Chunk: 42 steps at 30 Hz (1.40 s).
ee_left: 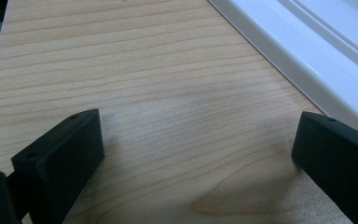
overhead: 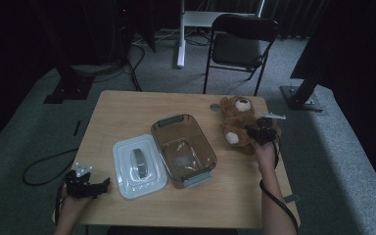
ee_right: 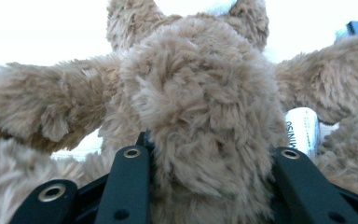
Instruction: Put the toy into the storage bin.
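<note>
The right tongs [ee_right: 209, 186] pinch the teddy bear [overhead: 237, 125] by its plush body near the surface's [overhead: 127, 105] far right corner, seemingly to carry it to the open container [overhead: 183, 149], while the left tongs [ee_left: 196, 158] rest spread by the lid [overhead: 139, 166].

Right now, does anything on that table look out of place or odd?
Nothing is spilled or broken. The white lid lies off beside the empty clear container, and the teddy bear is pinched in the right gripper.
</note>
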Available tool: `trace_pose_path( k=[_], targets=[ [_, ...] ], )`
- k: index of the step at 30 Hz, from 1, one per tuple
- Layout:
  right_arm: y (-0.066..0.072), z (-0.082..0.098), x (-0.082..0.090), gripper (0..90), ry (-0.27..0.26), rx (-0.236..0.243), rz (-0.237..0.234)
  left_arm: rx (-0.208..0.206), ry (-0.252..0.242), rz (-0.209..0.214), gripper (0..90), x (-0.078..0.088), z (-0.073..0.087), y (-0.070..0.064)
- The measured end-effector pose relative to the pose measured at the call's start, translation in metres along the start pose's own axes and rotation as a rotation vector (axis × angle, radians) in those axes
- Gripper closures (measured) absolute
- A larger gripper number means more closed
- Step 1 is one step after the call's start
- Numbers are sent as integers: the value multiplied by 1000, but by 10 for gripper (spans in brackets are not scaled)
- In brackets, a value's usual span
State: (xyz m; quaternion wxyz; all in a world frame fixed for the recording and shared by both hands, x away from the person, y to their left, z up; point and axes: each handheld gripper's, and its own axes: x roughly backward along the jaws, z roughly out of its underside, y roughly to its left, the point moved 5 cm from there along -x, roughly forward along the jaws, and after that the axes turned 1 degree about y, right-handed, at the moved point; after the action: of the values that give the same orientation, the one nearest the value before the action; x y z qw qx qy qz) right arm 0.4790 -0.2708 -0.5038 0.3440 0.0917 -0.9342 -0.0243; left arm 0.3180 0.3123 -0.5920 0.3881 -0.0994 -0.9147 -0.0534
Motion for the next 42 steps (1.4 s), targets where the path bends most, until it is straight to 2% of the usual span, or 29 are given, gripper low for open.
trace_pose_path(
  k=[4,12,19,26,29,33,38,42],
  targets=[
    [4,-4,24,639,-55,15,13,0,-1,-1,27,0,0,0],
    [28,-22,77,637,-157,30,-33,2,0,-3,27,-1,-1,0],
    [64,-35,119,635,-246,99,-108,9,-1,-6,28,-1,-1,0],
    [105,-41,151,635,-324,136,-187,22,-3,-16,28,-3,-3,-1],
    [121,-42,156,635,-335,143,-229,22,0,-19,28,-3,-4,-1],
    [141,-38,154,634,-337,157,-250,19,-1,-15,28,-4,-5,-1],
    [167,-28,144,633,-311,175,-293,16,-1,-15,28,-4,-5,0],
    [185,-15,128,633,-272,184,-323,17,-2,-15,28,-4,-5,-1]
  ],
)
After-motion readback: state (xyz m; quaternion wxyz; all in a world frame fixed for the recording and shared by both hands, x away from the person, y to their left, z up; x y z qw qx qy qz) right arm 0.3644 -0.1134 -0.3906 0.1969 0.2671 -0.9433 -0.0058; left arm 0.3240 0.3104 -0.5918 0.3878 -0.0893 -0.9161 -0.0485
